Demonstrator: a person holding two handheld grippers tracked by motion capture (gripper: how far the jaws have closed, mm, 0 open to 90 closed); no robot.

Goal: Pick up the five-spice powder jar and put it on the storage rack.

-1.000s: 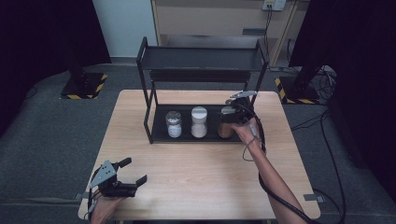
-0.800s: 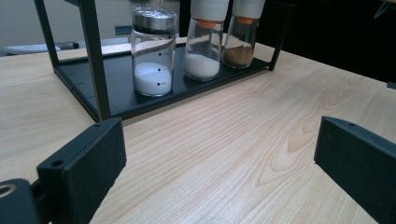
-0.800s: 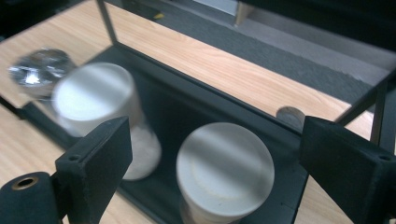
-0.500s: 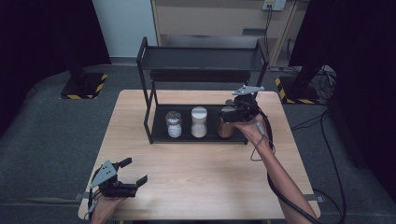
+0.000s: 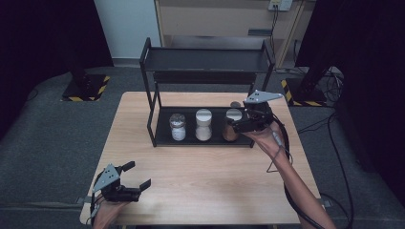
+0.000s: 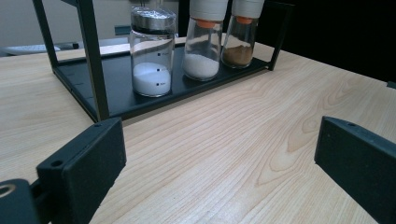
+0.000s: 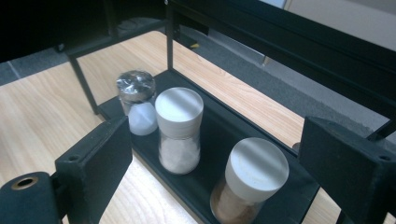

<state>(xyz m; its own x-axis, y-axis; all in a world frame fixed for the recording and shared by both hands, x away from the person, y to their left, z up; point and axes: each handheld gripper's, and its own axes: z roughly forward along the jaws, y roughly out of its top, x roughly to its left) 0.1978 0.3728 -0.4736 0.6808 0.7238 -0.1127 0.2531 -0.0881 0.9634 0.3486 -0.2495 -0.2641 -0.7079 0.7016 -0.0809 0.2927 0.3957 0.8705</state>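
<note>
Jaws of both grippers gape empty; right gripper has backed off the brown jar.

A black two-tier rack is seen on a wooden tabletop; yellow-and-black striped stand bases and trailing cables are seen on the grey floor around it.

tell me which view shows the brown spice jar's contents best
The left gripper view: the brown spice jar is seen side-on, powder clear through the glass. The right gripper view looks down on its white lid; the high view shows it small beside the right tool.
</note>
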